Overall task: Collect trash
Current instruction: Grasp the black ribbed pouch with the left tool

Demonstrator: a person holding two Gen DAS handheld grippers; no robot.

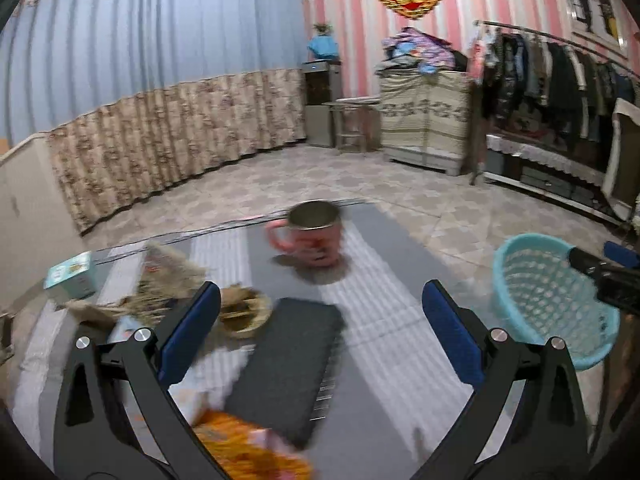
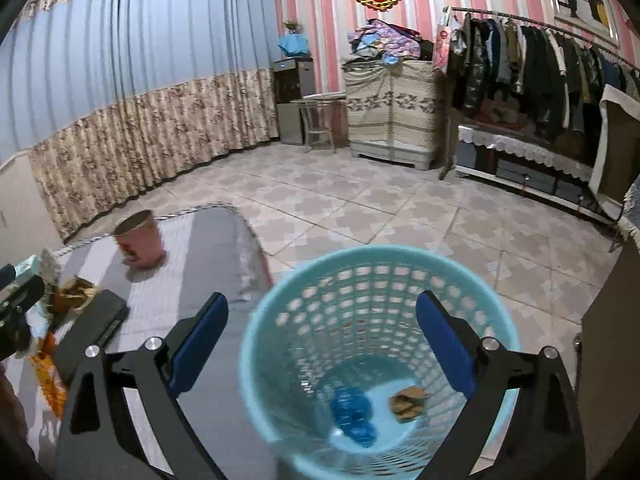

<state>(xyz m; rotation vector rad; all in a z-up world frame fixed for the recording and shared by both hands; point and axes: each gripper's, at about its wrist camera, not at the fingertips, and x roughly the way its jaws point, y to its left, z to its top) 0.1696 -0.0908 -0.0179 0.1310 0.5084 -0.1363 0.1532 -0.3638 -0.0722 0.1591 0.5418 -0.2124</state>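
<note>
A light blue mesh waste basket (image 2: 376, 344) stands on the floor beside the table; it also shows in the left wrist view (image 1: 552, 300). Inside lie a crumpled blue wrapper (image 2: 354, 412) and a brown paper scrap (image 2: 408, 400). My right gripper (image 2: 322, 344) is open and empty above the basket's mouth. My left gripper (image 1: 322, 332) is open and empty over the table (image 1: 384, 352), above a dark notebook (image 1: 288, 368). Brown crumpled trash (image 1: 240, 312) lies by its left finger. An orange wrapper (image 1: 248, 448) lies at the near edge.
A pink mug (image 1: 312, 236) stands at the table's far side. A small teal box (image 1: 72, 276) sits at the left edge. More brown paper (image 1: 168, 276) lies behind the left finger. Tiled floor, a cabinet (image 2: 392, 108) and a clothes rack (image 2: 540, 60) are beyond.
</note>
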